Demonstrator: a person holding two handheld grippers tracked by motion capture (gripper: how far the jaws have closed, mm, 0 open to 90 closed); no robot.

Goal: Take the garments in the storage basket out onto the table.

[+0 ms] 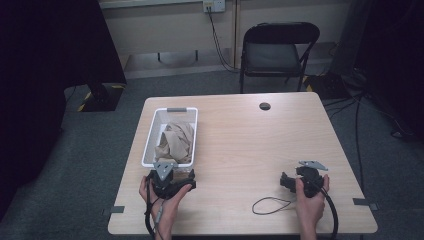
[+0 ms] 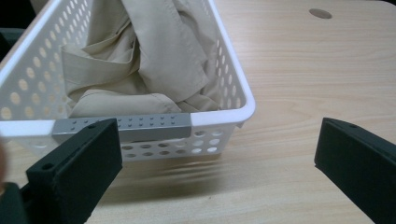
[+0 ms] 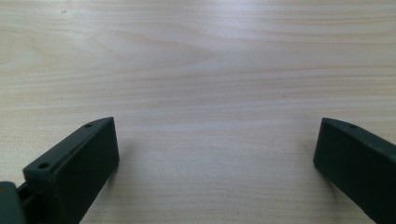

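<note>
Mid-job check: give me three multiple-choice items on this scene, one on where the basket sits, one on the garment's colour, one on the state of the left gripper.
1. Where is the white basket?
A. On the table's left half, just ahead of the left gripper
B. On the folding chair
C. Beside the right gripper

2. What colour is the garment in the basket?
A. Navy
B. Beige
C. Red

3. How do the jaws of the left gripper stand?
A. Shut on the garment
B. Shut on the basket rim
C. Wide apart, holding nothing

Answers: 1 A, the high view shows the basket by the table's left edge, right in front of that gripper. 2 B, the cloth is tan. 3 C, bare wood and the basket's end show between the jaws.
</note>
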